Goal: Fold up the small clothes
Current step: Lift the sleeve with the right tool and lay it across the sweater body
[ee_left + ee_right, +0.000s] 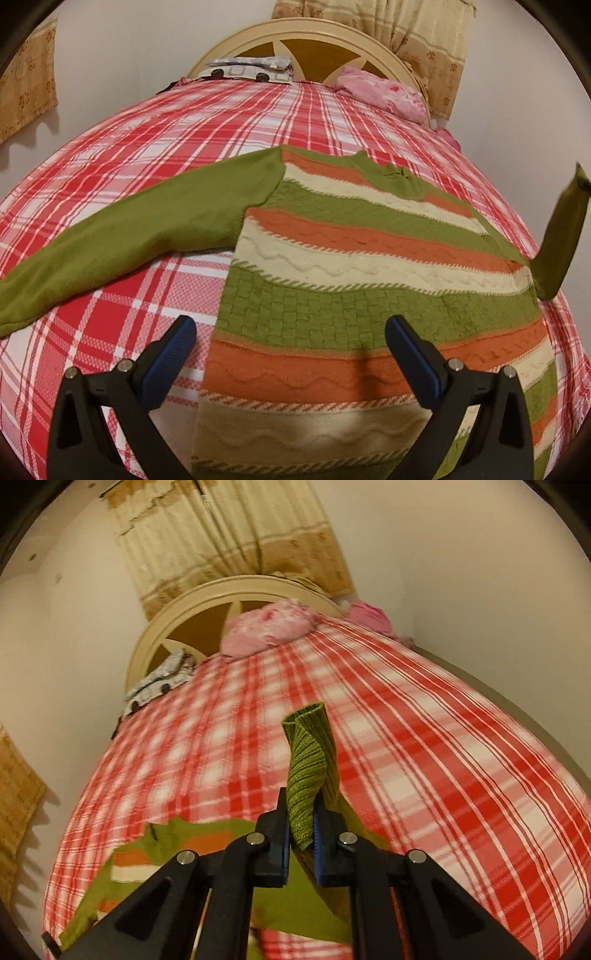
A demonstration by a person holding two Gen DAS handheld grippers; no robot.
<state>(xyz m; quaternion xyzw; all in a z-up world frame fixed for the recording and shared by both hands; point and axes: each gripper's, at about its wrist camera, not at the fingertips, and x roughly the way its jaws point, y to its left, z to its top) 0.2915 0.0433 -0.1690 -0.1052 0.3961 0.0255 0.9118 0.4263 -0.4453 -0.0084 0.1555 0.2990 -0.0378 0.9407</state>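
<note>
At the bottom of the left wrist view, the left gripper (291, 332) is hovering with fingers spread wide over a striped green, orange and cream cable-knit sweater (351, 295) lying flat on a red-and-white plaid bedsheet (129, 332). The right gripper (301, 834) is pinching the sweater's ribbed green cuff (310, 771). Beyond, crumpled pink fabric (269, 627) is resting against a cream arched headboard (177, 616). No legible writing is showing.

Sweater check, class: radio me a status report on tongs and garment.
Left tongs open above sweater. Right tongs shut on green sleeve cuff, lifted. Nothing in the way.
</note>
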